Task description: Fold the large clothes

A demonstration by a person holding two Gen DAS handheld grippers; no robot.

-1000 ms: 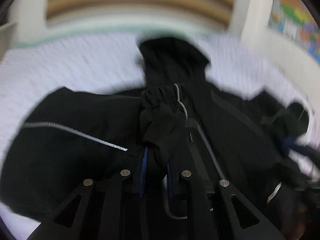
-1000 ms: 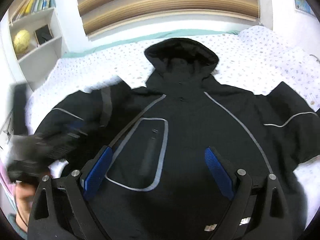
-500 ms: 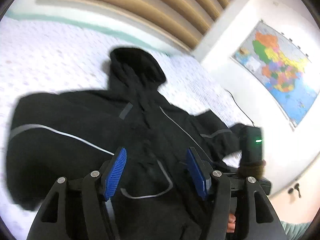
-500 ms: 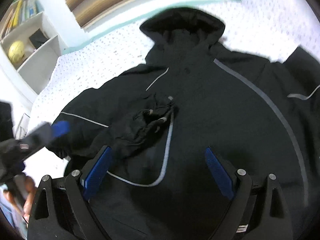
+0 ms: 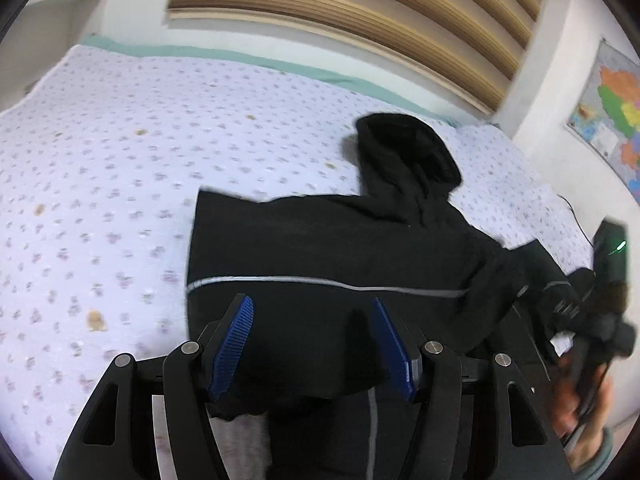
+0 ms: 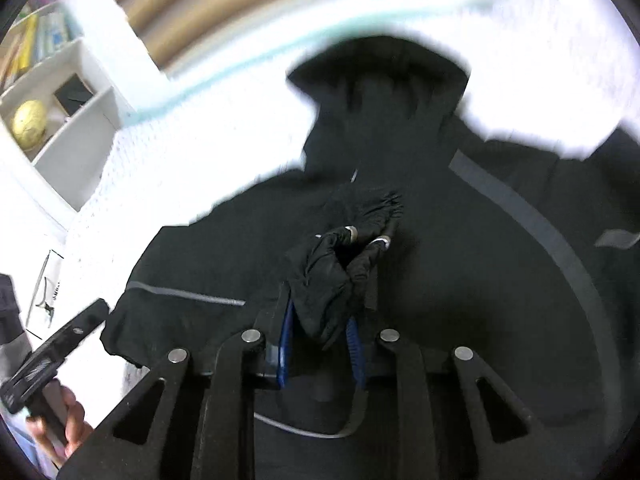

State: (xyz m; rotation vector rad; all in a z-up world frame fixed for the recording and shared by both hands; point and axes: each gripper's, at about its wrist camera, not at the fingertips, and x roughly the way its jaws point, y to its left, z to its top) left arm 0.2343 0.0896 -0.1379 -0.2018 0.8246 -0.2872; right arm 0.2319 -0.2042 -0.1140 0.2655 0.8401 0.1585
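Observation:
A black hooded jacket with thin grey piping lies spread on a bed, hood pointing away. My left gripper is open and empty, hovering over the jacket's left sleeve. The jacket also fills the right wrist view. My right gripper is shut on the bunched sleeve cuff, which lies over the jacket's chest. The right gripper also shows at the right edge of the left wrist view.
The bed has a white sheet with small flowers. A slatted wooden headboard stands behind it. A map hangs on the right wall. A white shelf with a yellow ball stands at the left.
My left gripper let go of the sleeve cuff, opened and swung left over the sleeve. My right gripper, open before, has closed on the bunched cuff at the jacket's chest.

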